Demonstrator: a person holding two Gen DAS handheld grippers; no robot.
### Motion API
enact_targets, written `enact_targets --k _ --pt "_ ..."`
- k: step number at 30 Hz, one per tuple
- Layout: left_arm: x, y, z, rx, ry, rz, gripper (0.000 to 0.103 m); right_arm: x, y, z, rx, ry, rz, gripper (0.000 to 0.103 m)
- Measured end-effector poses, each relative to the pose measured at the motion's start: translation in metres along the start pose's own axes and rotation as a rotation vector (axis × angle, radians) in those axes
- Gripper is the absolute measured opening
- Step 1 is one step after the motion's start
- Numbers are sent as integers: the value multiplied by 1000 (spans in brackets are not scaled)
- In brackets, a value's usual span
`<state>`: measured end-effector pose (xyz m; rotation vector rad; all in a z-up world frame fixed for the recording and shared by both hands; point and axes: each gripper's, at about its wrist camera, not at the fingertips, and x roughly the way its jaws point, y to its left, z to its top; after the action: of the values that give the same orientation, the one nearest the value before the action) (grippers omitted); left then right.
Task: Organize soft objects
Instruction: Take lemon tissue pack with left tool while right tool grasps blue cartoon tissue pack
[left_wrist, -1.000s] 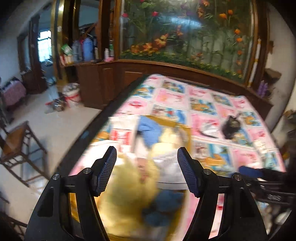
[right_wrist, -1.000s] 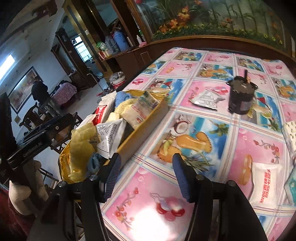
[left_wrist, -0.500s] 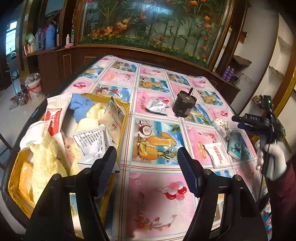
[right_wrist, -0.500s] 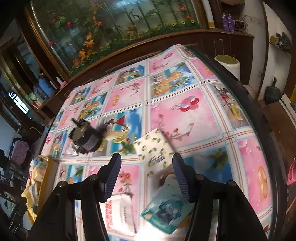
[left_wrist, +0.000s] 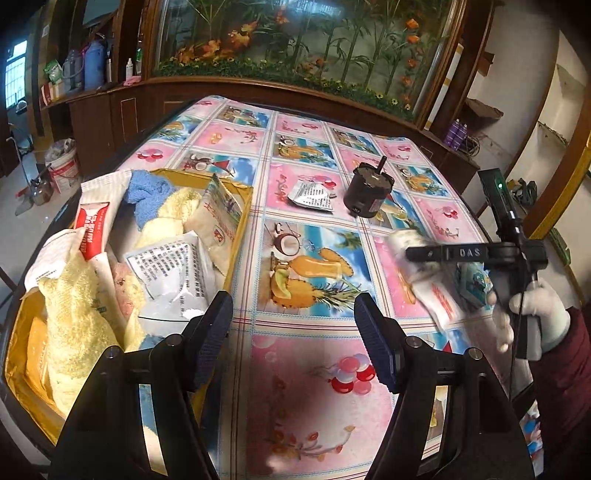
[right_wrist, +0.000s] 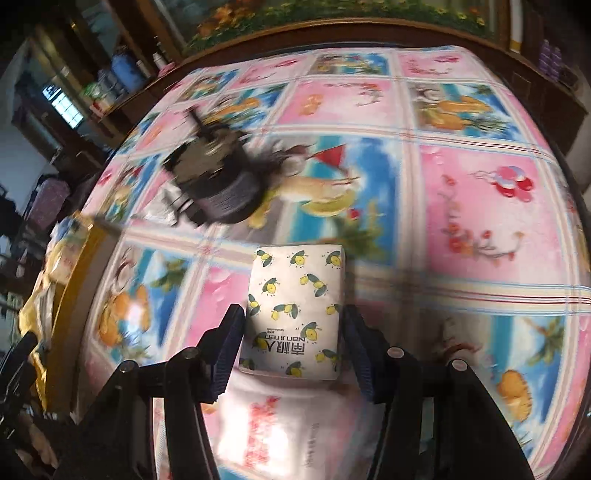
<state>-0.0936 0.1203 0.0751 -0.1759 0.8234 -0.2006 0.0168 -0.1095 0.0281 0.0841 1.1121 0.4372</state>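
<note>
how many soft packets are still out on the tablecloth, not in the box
4: silver packet beside the dark motor; lemon-print tissue pack between the closing right gripper; red-lettered white pack beneath; teal packet behind. More may be hidden.

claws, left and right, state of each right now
left claw: open, nothing between its fingers
right claw: closing around the tissue pack, pads not clearly pressing yet
</note>
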Motion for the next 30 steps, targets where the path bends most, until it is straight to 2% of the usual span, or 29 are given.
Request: enact_targets --k 1,2,6,10,14,17,21,23,28,30 --pt "1 -1 -1 3 4 -5 69 -1 11 -5 -28 17 82 54" --pt "2 -1 -1 5 7 -12 69 -4 17 -8 -37 18 125 55" --pt "5 -2 -2 -3 27 -44 69 -43 7 -18 34 -89 148 56" --pt "19 -7 -3 -31 84 -123 69 -90 -27 -35 84 -212 -11 61" --pt "42 -17 -2 -86 156 -170 69 -116 -67 -58 174 -255 -78 63" --pt "63 -25 3 -112 193 -151 69 -116 -87 -62 213 -254 -120 63" --pt "94 -37 9 -102 262 -85 69 -109 -102 -69 251 -241 -122 63" --pt "101 -46 14 -69 247 -54 69 -102 -104 -71 271 -231 -104 63" --pt "113 -58 21 -45 259 -31 70 -83 -96 -70 312 -207 -91 63" --pt "115 -64 20 -13 255 -6 73 -79 -90 -69 320 -211 -111 65"
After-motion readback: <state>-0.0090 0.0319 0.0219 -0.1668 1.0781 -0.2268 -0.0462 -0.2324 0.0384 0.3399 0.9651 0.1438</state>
